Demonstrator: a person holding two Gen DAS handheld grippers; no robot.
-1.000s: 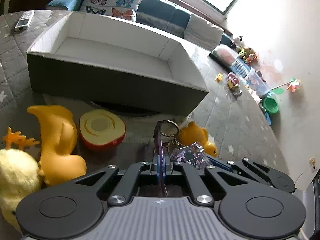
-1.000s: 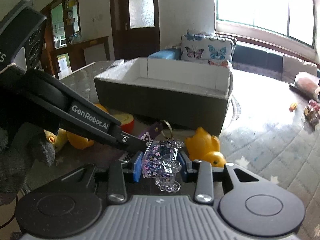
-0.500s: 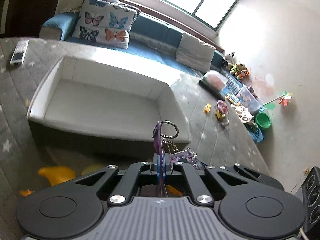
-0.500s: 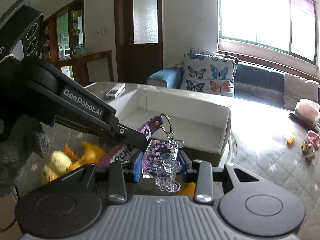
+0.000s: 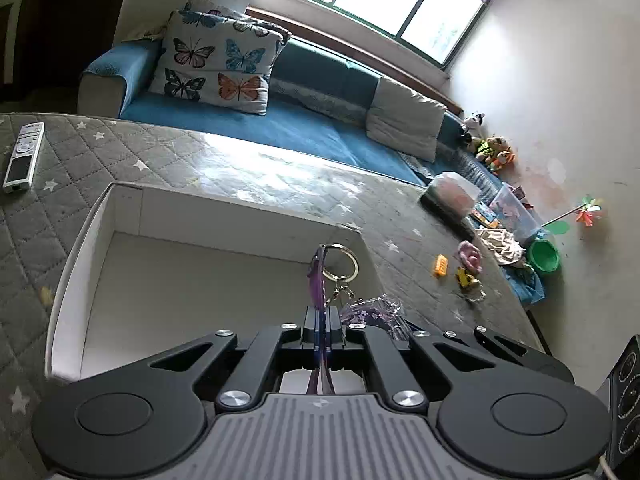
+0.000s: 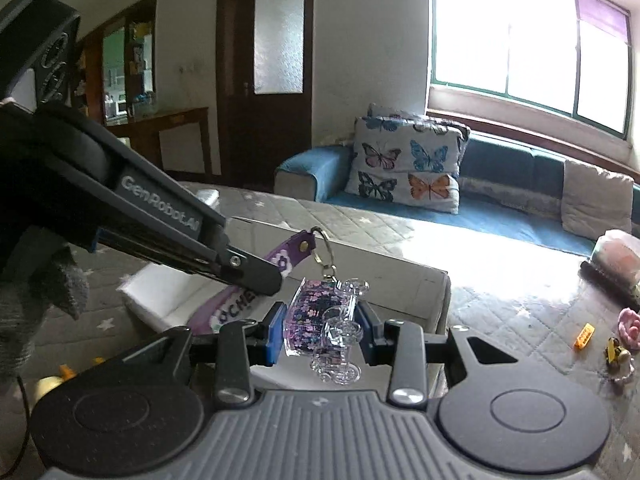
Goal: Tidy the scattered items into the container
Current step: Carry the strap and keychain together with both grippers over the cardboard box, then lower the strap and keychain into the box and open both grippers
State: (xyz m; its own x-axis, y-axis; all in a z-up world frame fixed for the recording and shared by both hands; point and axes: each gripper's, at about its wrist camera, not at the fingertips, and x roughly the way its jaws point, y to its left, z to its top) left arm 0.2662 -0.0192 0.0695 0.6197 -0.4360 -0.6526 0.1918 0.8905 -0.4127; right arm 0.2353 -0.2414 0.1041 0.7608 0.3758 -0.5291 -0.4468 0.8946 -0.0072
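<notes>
My left gripper (image 5: 322, 316) is shut on the purple strap (image 5: 316, 280) of a keychain, whose metal ring (image 5: 340, 262) stands above the fingertips. My right gripper (image 6: 322, 322) is shut on the keychain's clear glitter charm (image 6: 320, 312); a clear carriage pendant (image 6: 338, 360) hangs in front of it. The strap (image 6: 280, 258) and the left gripper (image 6: 256, 276) show at the left of the right wrist view. Both grippers hold the keychain over the open grey box with a white inside (image 5: 208, 280), which looks empty. The box's far wall also shows in the right wrist view (image 6: 420, 288).
A remote (image 5: 23, 156) lies on the quilted grey surface (image 5: 52, 208) at far left. Small toys (image 5: 466, 268) and a wrapped pack (image 5: 452, 196) lie at right. A yellow toy (image 6: 48, 384) peeks out at lower left. A blue sofa with a butterfly cushion (image 5: 216, 68) stands behind.
Both grippers have risen with the keychain and moved forward over the box. The ducks and the apple half have dropped out of the left wrist view.
</notes>
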